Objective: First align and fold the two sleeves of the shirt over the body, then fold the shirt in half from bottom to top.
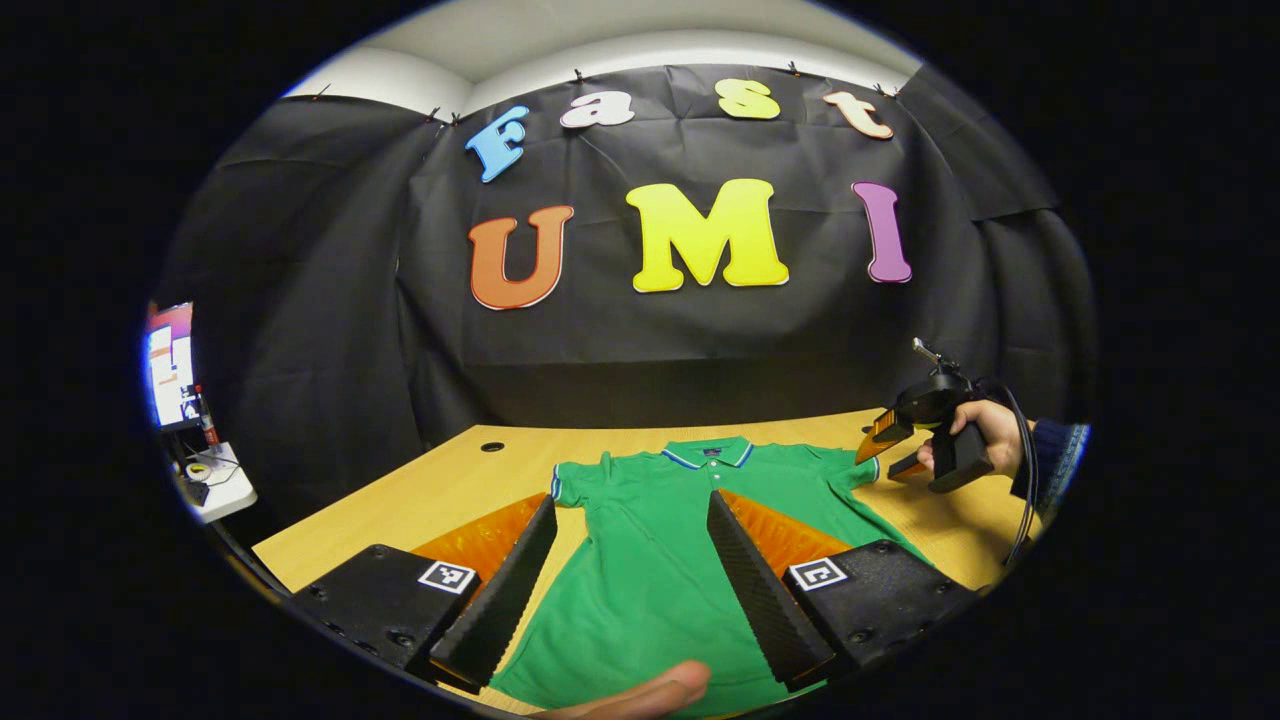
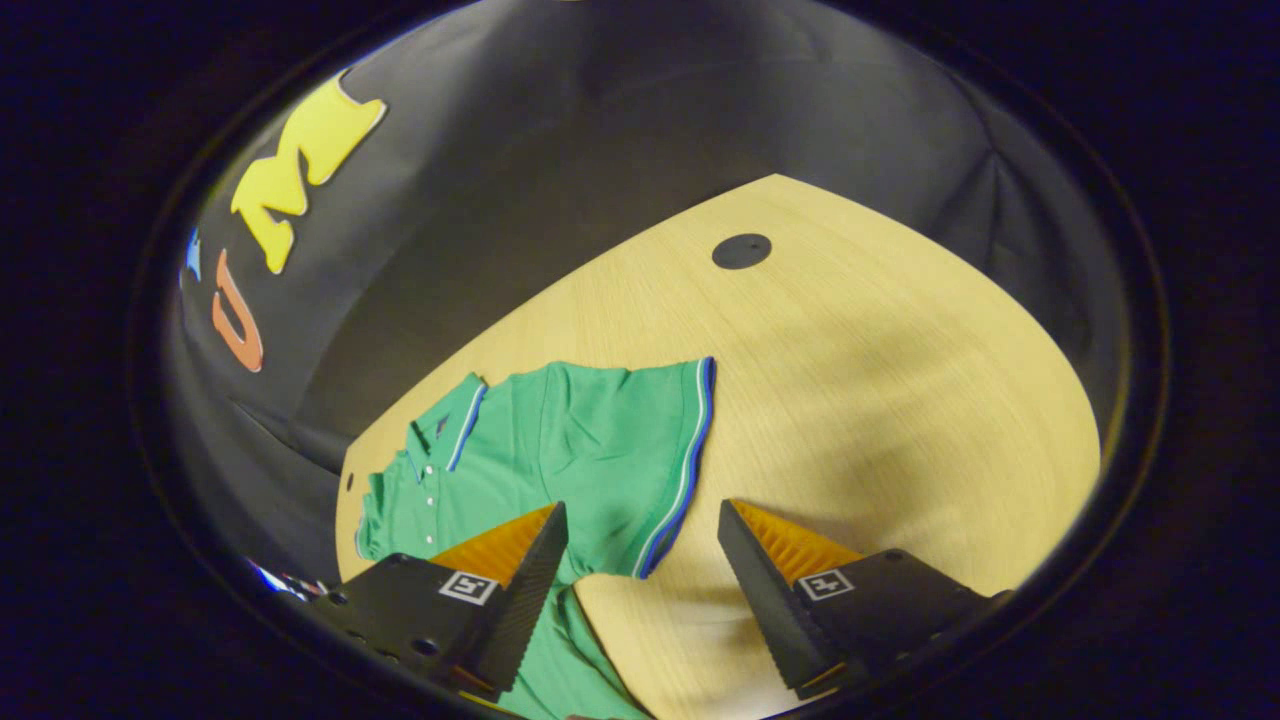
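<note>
Left gripper view gives us the green shirt point(image 1: 650, 540) spread flat on the pale wooden surface point(image 1: 450, 490), lying in the lower middle of the frame with its collar point(image 1: 710, 453) toward the booth wall and both short sleeves out to the sides. Our left tool point(image 1: 630, 510) hangs above the shirt's body with its fingers spread wide and nothing between them; the green cloth shows through the gap. At the right edge of the frame we see the right tool point(image 1: 885, 450) held in a hand point(image 1: 985, 430), its tips just beside the sleeve point(image 1: 850, 470) on that side; whether they touch the cloth we cannot tell. A fingertip point(image 1: 650, 692) shows at the bottom edge of the frame. In the right gripper view, the right tool point(image 2: 640, 520) is likewise wide and empty, and the striped cuff point(image 2: 690, 460) of that sleeve runs up through the gap between its fingers, in the lower middle of the frame, with the shirt's buttoned placket point(image 2: 430, 490) off to the lower left. A dark round hole point(image 2: 741, 250) sits in the surface in the upper middle.
</note>
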{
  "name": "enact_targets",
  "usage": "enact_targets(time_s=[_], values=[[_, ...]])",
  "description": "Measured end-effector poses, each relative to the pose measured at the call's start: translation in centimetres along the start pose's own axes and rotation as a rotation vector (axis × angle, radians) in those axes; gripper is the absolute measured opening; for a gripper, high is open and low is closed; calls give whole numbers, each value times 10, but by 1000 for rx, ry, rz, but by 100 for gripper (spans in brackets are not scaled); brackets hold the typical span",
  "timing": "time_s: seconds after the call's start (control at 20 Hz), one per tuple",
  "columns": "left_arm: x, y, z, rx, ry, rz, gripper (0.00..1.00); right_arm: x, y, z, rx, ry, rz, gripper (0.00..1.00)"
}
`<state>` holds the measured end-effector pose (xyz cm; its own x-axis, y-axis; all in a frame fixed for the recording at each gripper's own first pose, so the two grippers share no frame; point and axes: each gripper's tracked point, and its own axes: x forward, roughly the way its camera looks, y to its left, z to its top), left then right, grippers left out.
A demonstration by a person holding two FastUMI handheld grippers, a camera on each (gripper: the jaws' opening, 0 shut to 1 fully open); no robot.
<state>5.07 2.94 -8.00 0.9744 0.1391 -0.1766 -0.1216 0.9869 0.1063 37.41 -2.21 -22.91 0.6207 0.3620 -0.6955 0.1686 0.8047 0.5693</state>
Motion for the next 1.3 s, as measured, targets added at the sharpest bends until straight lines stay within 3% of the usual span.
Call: enact_targets(time_s=[0.1,0.15,0.25,0.35,0.4,0.55,0.75,1.2,1.3], values=[[3,0,-7,-8,24,4,98,6,0,3,66,21,-7,83],[3,1,-9,-8,33,7,98,10,1,-3,89,48,-15,65],[4,4,-11,-8,38,17,98,16,9,-7,97,94,0,47],[5,5,-11,-15,41,22,98,23,11,-6,80,107,-31,43],[7,6,-13,-20,43,22,98,26,10,-5,64,108,-66,38],[10,8,-18,-31,62,27,98,23,6,-4,-132,84,-146,4],[13,9,-25,-39,88,31,98,20,15,-9,-280,72,-208,0],[11,26,-14,-67,58,60,98,-11,86,-3,-190,24,-57,0],[12,28,-16,-84,65,60,98,-12,79,-6,-191,35,-125,0]])
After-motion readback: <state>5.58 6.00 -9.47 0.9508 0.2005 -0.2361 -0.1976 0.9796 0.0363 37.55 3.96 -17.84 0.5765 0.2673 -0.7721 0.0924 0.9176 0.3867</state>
